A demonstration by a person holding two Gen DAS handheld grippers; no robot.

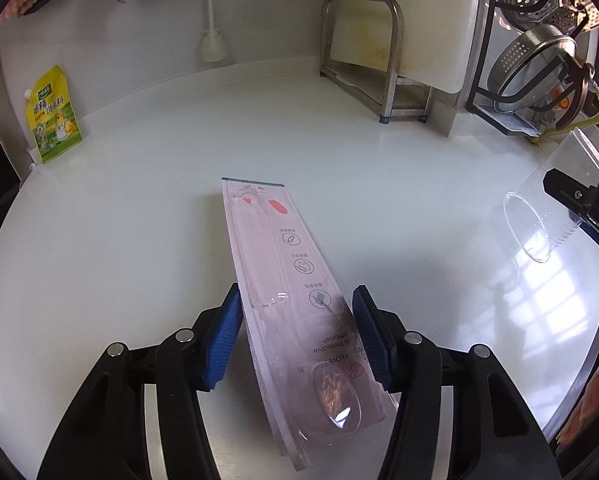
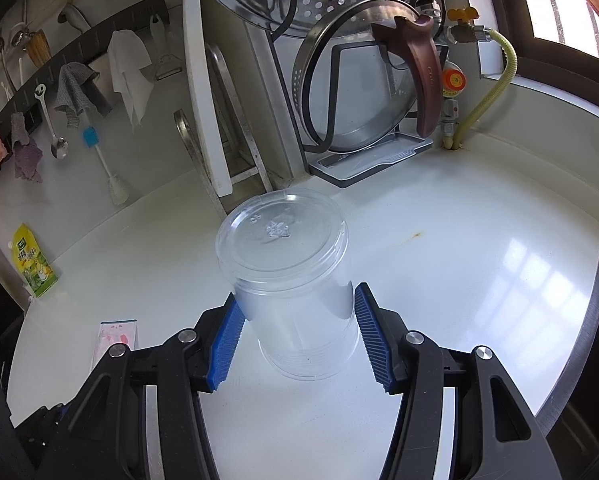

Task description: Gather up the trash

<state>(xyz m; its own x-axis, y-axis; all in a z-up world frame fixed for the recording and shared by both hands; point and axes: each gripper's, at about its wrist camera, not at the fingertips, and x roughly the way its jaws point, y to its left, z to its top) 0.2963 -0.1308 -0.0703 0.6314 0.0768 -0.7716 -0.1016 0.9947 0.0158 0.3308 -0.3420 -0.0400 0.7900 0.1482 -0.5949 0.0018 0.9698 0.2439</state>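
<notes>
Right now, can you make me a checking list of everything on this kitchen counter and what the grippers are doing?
Surface: white counter, glossy, one small brown stain.
Job's things: toothbrush package, flat, empty; clear plastic cup, bottom facing the camera.
Clutter: yellow pouch leaning at the wall.
Grippers: left gripper straddles the package, contact unclear; right gripper pads on the cup's sides.
Cables: yellow hose at the gas valve.
Surroundings: pot lid rack, cutting board, hanging cloths, brush.

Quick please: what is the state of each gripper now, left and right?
Left gripper: closed on the toothbrush package.
Right gripper: closed on the clear plastic cup.
</notes>
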